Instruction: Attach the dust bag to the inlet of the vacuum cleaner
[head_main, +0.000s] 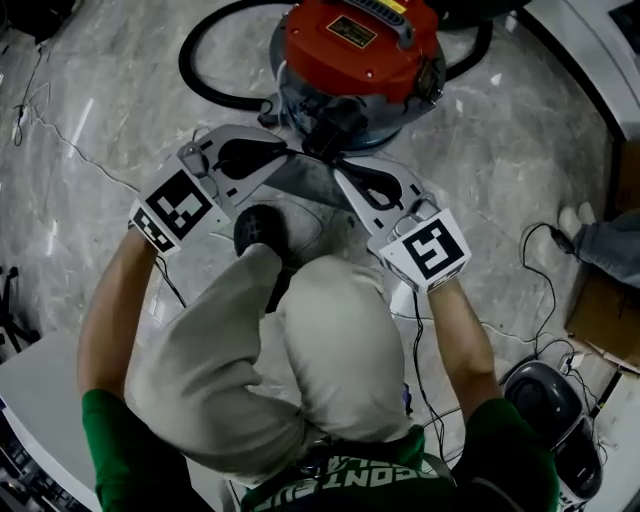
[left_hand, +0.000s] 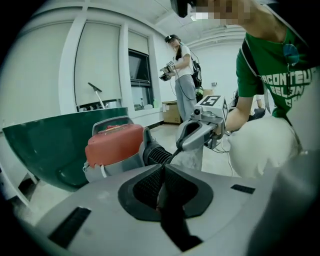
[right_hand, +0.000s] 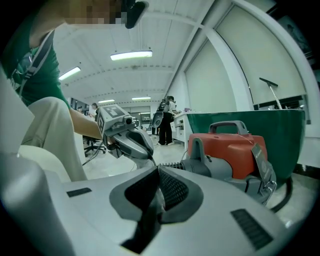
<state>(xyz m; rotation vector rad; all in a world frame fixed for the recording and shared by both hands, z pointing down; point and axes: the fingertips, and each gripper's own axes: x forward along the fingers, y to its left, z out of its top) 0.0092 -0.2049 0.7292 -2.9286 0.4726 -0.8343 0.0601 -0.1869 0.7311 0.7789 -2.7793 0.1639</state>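
Observation:
The vacuum cleaner (head_main: 360, 50) has a red top and stands on the marble floor ahead of my knees. A black ribbed hose end (head_main: 328, 138) sits at its near side. My left gripper (head_main: 288, 155) and right gripper (head_main: 337, 175) point toward each other just in front of it. A thin grey dust bag (head_main: 305, 183) is stretched between them. Both pairs of jaws are closed on its edge. In the left gripper view the bag (left_hand: 192, 159) hangs pale below the right gripper (left_hand: 200, 132), beside the vacuum cleaner (left_hand: 112, 145).
A black hose (head_main: 200, 70) loops on the floor left of the vacuum. Thin cables run over the floor, and a black device (head_main: 545, 400) lies at lower right. A dark green curved wall (left_hand: 50, 145) stands behind the vacuum. Another person (left_hand: 182, 80) stands farther off.

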